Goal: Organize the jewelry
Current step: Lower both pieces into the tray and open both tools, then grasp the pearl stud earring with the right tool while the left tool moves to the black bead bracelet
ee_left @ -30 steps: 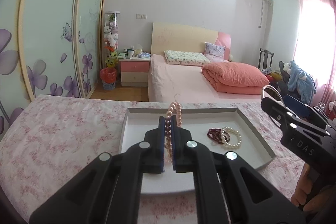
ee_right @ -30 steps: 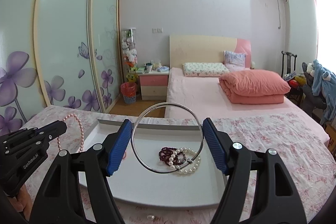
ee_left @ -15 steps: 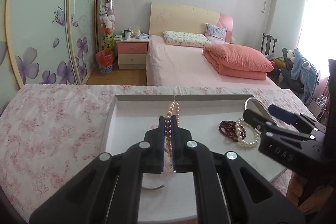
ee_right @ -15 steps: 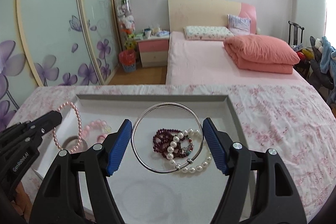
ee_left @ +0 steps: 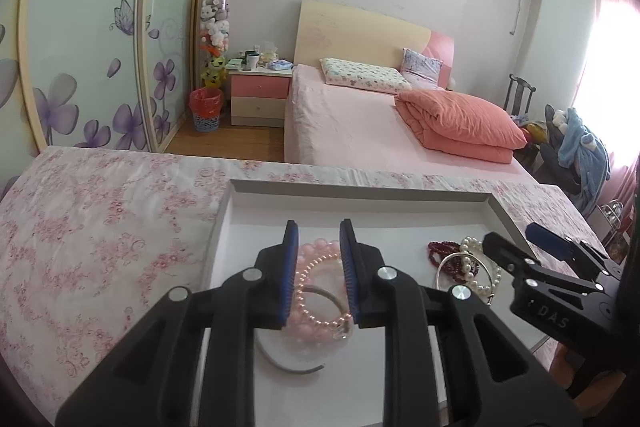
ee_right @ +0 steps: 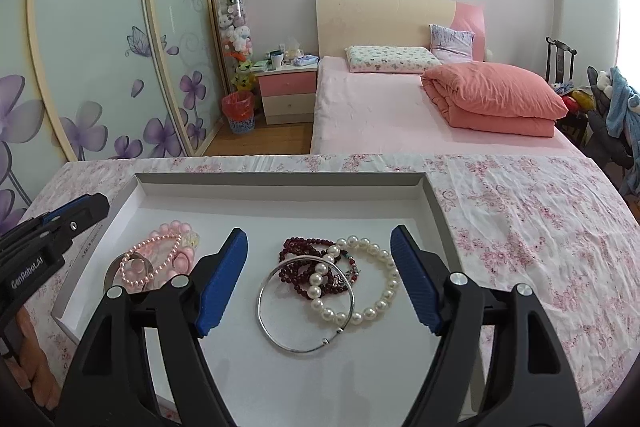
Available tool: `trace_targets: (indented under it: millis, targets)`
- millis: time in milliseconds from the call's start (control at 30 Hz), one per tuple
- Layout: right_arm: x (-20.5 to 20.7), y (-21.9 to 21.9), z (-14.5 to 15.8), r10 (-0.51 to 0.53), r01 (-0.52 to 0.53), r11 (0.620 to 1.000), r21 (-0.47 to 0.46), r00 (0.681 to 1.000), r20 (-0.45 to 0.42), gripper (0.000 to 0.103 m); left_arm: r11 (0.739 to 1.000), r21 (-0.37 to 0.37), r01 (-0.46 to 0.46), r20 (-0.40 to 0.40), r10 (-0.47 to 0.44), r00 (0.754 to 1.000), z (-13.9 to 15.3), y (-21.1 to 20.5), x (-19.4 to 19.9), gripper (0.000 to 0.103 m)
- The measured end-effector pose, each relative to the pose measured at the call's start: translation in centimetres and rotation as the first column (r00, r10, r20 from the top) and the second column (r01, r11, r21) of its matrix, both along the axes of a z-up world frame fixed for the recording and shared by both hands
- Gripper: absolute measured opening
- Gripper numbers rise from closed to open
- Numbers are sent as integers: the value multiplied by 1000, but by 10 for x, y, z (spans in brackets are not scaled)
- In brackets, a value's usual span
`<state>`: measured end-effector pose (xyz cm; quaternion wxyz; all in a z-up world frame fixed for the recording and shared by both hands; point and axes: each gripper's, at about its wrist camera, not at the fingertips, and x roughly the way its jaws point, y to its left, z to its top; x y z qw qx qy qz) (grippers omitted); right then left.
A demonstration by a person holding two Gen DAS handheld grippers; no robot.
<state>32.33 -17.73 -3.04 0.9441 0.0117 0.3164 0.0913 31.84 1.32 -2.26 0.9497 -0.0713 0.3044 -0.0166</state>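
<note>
Right wrist view: the right gripper (ee_right: 318, 283) is spread wide over the white tray (ee_right: 280, 183), with the silver bangle (ee_right: 306, 305) lying free on the tray floor between the jaws, overlapping the dark red bead bracelet (ee_right: 304, 267) and white pearl bracelet (ee_right: 372, 283). Left gripper (ee_left: 318, 273) jaws have just been opening and are parted; the small pink pearl strand (ee_left: 320, 291) is seen between them, resting on the tray floor toward the tray's left side, on chunky pink beads (ee_right: 176, 247).

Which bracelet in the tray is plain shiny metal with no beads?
The silver bangle, lying over the dark red beads and white pearls; every other bracelet is beaded.
</note>
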Motion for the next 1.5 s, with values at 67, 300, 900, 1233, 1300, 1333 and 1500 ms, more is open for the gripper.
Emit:
trace_targets:
  millis: [67,300,900,1233,1300,1333,1500]
  targets:
    - [0,-1,1,-1,1,1000,1,1000,1,74,1000,2,-7,1,7,1000,1,3,-4,23]
    - [-15,-5,5,6,-6,1000,1,1000,13,74,1000,-3,-12,2,12,1000,4,8,-22,25]
    - [-93,-31,-12,52,-54,998,-26,998,-43,72,992,-25,125,-67,-127,990,-14,-11,-117,35]
    - [-120,-50,-27,32,-33,999,-14,996,-87,72,969,-69,237,-156,-245,957,-34,-32,-149,35]
    - [-123,-52,-27,33,-34,999,-10,996,-88,71,967,-62,248,-161,-254,954,-36,-36,-152,35]
    - [-125,-52,-28,37,-38,999,-9,995,-89,70,966,-59,251,-165,-258,952,-38,-38,-153,35]
    - [-126,-43,-37,77,-81,996,-28,989,-126,62,974,-56,220,-173,-226,959,-42,-33,-154,35]
